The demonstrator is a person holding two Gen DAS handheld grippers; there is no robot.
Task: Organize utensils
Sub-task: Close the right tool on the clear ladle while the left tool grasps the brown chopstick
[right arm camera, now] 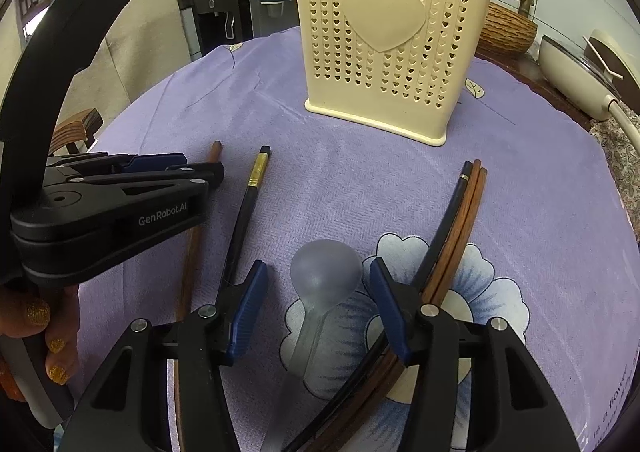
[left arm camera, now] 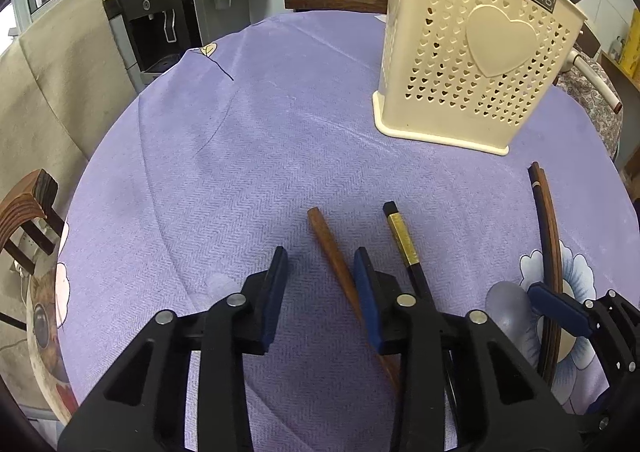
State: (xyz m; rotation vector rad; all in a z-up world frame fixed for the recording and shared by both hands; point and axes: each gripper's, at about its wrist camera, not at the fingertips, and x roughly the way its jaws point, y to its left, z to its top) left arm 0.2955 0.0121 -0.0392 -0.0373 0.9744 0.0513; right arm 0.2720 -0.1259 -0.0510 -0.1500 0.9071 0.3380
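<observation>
A cream perforated utensil holder [left arm camera: 472, 64] stands upright on the purple cloth, also in the right wrist view [right arm camera: 384, 52], with a dark utensil inside. My left gripper [left arm camera: 320, 292] is open and empty, low over a brown chopstick [left arm camera: 328, 248] beside a black gold-banded chopstick [left arm camera: 402, 236]. My right gripper [right arm camera: 318, 308] is open around a translucent grey spoon [right arm camera: 324, 272] lying on the cloth. Three chopsticks, one black and two brown [right arm camera: 460, 220], lie together under its right finger.
The round table's purple cloth [left arm camera: 240, 156] has a flower print near the front. A water dispenser [left arm camera: 160, 12] and a beige-covered chair stand at the left. A wooden chair [left arm camera: 28, 208] is at the table's left edge. A pan [right arm camera: 576, 68] sits at the right.
</observation>
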